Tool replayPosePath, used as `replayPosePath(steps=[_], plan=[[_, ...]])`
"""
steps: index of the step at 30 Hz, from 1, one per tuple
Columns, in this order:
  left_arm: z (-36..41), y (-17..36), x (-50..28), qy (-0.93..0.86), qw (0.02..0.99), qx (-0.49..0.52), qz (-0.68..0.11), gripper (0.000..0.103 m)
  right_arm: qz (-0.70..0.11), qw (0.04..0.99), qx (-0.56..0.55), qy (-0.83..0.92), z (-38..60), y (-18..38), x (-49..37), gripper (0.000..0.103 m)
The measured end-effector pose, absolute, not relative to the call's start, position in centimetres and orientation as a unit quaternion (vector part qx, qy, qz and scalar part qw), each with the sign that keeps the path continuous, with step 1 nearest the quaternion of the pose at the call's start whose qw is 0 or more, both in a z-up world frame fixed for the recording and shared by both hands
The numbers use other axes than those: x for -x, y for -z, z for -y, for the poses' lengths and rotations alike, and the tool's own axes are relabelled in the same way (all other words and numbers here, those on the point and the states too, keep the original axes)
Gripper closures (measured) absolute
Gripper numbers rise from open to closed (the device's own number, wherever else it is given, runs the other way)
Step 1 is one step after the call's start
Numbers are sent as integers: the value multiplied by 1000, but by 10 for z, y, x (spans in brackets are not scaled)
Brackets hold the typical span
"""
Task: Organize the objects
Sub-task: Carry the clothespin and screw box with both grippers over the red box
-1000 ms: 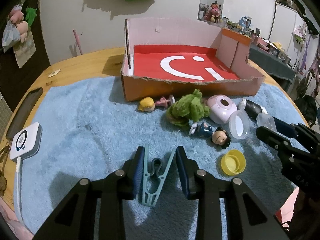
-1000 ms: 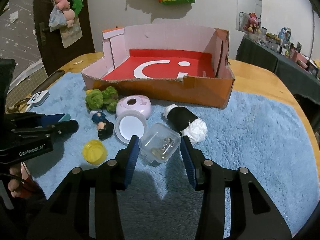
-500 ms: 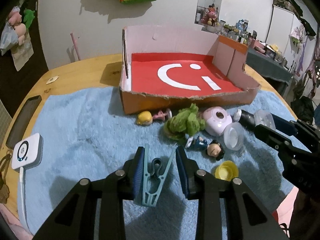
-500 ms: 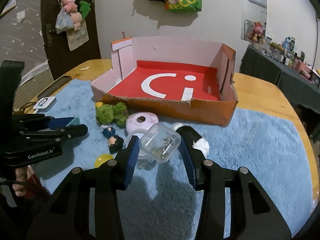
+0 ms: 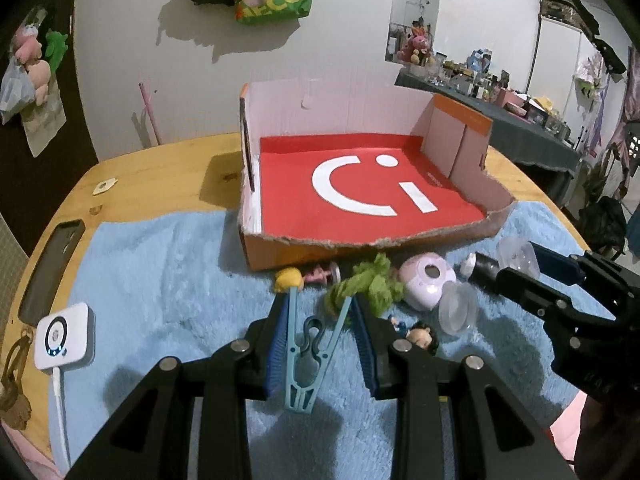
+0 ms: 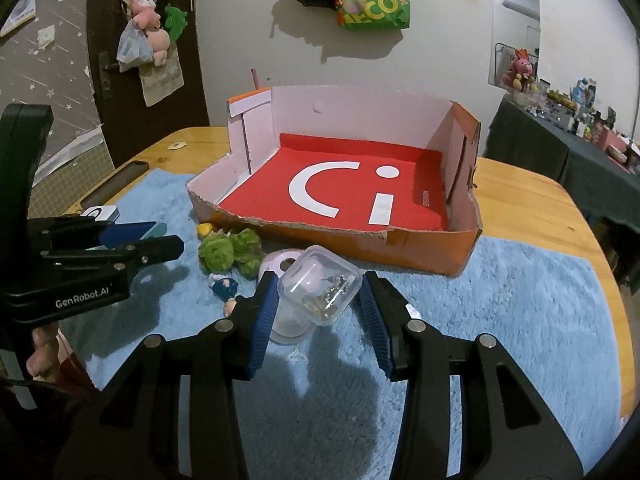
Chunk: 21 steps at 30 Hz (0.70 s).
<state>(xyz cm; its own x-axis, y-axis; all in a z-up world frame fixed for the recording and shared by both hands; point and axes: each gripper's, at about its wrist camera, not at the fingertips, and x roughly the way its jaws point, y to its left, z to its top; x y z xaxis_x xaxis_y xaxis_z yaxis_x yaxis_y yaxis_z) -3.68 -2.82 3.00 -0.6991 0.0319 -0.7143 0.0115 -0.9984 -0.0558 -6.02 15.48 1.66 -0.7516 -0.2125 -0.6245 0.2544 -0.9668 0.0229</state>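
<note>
1. The left gripper (image 5: 318,312) is closed on a pale blue clothes peg (image 5: 310,354); the peg stands lengthwise between the blue pads (image 5: 277,350), its two splayed arms pressed by a pad on either side, its joined end towards the camera.
2. The peg is clear of the blue fleece mat (image 5: 160,280) and sits centred in the jaws, tips level with the fingertips.
3. The right gripper (image 6: 318,284) is closed on a small clear plastic box (image 6: 320,286) with rounded corners; small metal pieces lie inside it.
4. The box is tilted, gripped on two opposite sides near the fingertips, and held above the mat.
5. The open cardboard tray (image 6: 432,256), red floor with a white mark, stands on the mat beyond both grippers; neither held item is over it.
6. Loose items lie on the mat just before the tray's torn front wall: a green plush toy (image 5: 370,284), a pale pink round case (image 5: 426,280), a yellow-headed figurine (image 5: 289,278), a dark-haired figurine (image 5: 420,334) and a clear round lid (image 5: 458,308).
7. In the left wrist view the right gripper enters from the right, its box showing beside a black and white item (image 5: 478,270).
8. A white device (image 5: 66,336) and a dark phone (image 5: 52,270) lie at the left edge of the wooden table (image 5: 160,168)
</note>
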Motion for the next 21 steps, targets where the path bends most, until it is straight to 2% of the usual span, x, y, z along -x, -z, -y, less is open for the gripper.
replayPosePath(steps=[21], plan=[[23,-51,72,-927,17,373,31,70,-30,122,-321,939,-160,-30,83,62]])
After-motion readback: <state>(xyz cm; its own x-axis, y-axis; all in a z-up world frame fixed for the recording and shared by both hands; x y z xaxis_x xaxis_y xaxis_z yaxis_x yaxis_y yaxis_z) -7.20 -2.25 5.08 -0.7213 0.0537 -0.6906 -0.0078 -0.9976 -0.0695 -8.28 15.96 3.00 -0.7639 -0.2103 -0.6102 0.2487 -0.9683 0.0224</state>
